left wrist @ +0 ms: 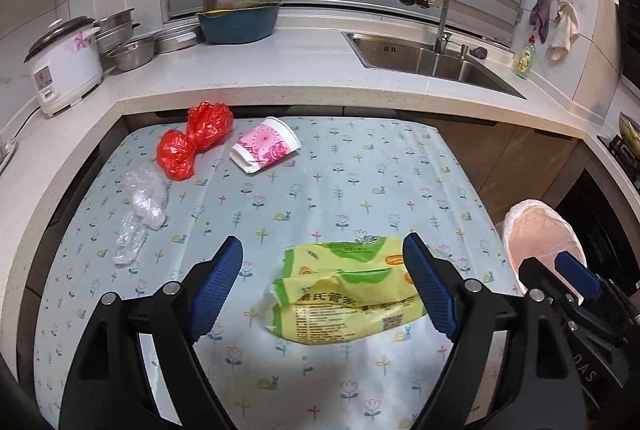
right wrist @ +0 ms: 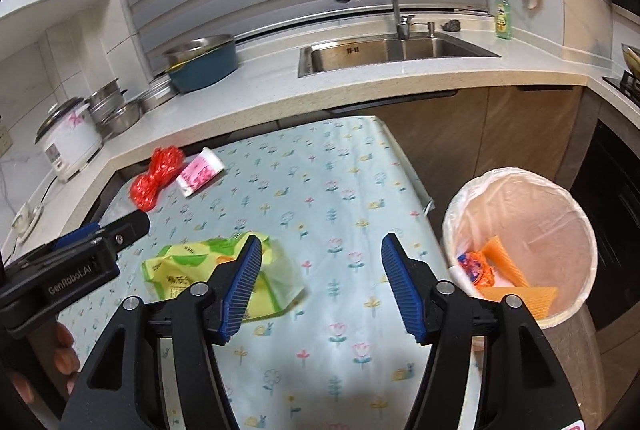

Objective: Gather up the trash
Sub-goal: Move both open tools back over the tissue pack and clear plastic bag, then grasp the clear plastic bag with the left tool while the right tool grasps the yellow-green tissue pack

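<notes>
Lying crumpled — yellow-green wrapper (left wrist: 344, 294)

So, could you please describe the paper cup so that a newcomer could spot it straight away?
Start at the table with the floral cloth below the countertop, and look to its far edge. The paper cup lies there on its side, just right of the crumpled red plastic bag. It is the only rigid item, white with a pink pattern.

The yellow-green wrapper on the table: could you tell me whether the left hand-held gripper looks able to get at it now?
Probably yes: the left hand-held gripper is open, the yellow-green wrapper lies between its fingers, and nothing blocks it.
</notes>
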Demonstrator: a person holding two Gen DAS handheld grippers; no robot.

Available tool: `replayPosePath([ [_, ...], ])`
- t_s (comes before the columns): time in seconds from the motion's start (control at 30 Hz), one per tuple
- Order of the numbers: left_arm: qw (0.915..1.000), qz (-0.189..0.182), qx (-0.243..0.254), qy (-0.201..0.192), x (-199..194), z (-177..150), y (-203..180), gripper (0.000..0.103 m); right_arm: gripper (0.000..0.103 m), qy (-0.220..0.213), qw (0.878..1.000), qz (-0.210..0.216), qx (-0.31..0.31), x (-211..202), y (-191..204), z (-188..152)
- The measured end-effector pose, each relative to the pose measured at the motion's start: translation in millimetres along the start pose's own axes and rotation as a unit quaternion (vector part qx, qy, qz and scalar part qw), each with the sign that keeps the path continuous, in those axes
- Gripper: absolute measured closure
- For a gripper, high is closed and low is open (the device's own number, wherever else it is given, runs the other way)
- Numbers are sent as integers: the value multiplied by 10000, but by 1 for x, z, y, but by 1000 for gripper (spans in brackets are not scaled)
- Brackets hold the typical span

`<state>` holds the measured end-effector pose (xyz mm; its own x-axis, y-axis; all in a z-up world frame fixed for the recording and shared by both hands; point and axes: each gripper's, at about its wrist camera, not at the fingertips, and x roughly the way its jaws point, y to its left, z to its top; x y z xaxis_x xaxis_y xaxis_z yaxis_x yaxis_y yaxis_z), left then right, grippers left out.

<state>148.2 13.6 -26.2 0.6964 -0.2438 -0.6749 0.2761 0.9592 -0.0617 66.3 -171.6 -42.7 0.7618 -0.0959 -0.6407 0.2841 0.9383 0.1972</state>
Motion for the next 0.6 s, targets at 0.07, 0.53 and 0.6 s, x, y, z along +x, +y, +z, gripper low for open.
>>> replayPosePath([
  [0.07, 10000, 81, -29, -32, -1, -1, 10, 22, 36, 44, 10000, 25, -15, 5, 7, -4],
  [0.53, 9985, 390, -371, 33, 13, -3, 76, 17, 22, 468, 9984, 94, -298, 48, 44, -23],
  [0.6, 9980, 455, -440, 71, 18, -4, 89, 16, 22, 523, 9980, 70, -336, 56, 47, -25],
])
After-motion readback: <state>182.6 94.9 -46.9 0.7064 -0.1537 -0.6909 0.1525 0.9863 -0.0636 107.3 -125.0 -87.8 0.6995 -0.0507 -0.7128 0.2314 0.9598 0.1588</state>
